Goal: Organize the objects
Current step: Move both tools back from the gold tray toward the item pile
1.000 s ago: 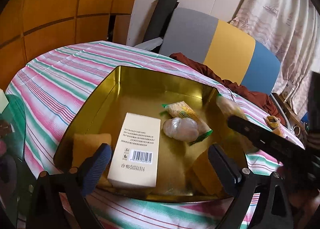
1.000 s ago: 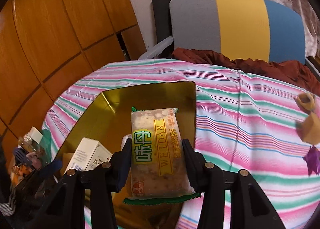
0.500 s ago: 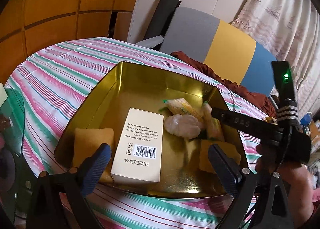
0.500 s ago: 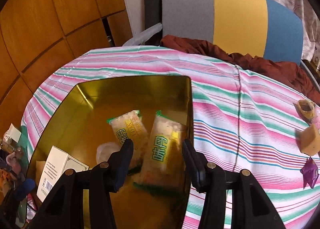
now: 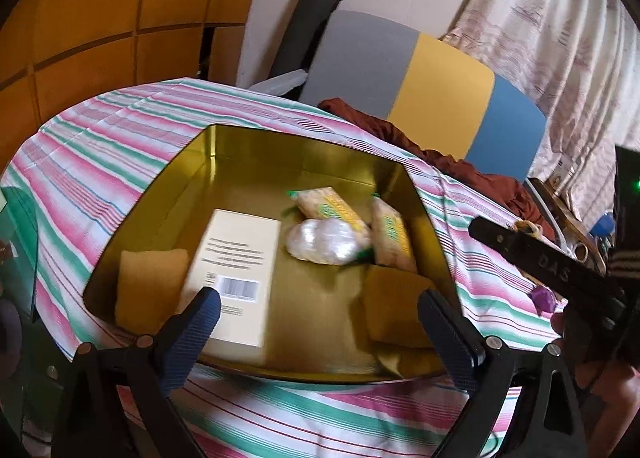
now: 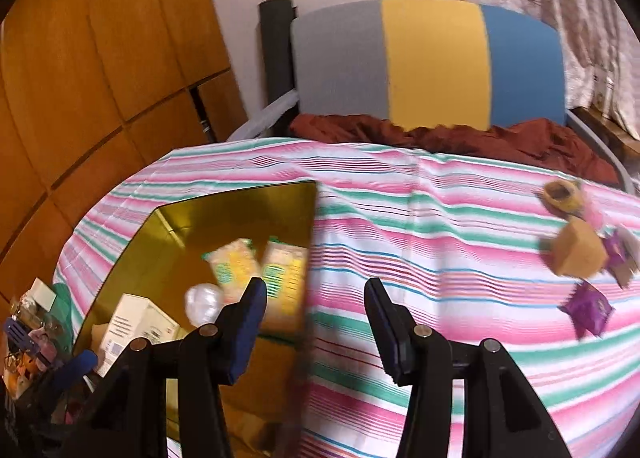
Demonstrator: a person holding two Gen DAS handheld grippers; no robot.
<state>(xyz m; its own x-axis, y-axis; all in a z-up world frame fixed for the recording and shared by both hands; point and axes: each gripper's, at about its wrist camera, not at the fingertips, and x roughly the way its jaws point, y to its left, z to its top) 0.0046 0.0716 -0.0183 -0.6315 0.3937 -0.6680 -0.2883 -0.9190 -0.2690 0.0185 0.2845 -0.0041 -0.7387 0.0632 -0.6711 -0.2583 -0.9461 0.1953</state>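
Two snack packets (image 5: 388,234) lay in the gold tin (image 5: 256,146); both the right gripper (image 6: 316,312) and the left gripper (image 5: 320,318) stood released and empty, with purple wrappers (image 6: 588,308) likely next.

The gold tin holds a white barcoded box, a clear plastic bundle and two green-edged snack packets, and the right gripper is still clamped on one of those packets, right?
Not quite. The right gripper is open and holds nothing; the right wrist view shows only striped tablecloth between its fingers. Both snack packets lie in the gold tin beside the white box and plastic bundle.
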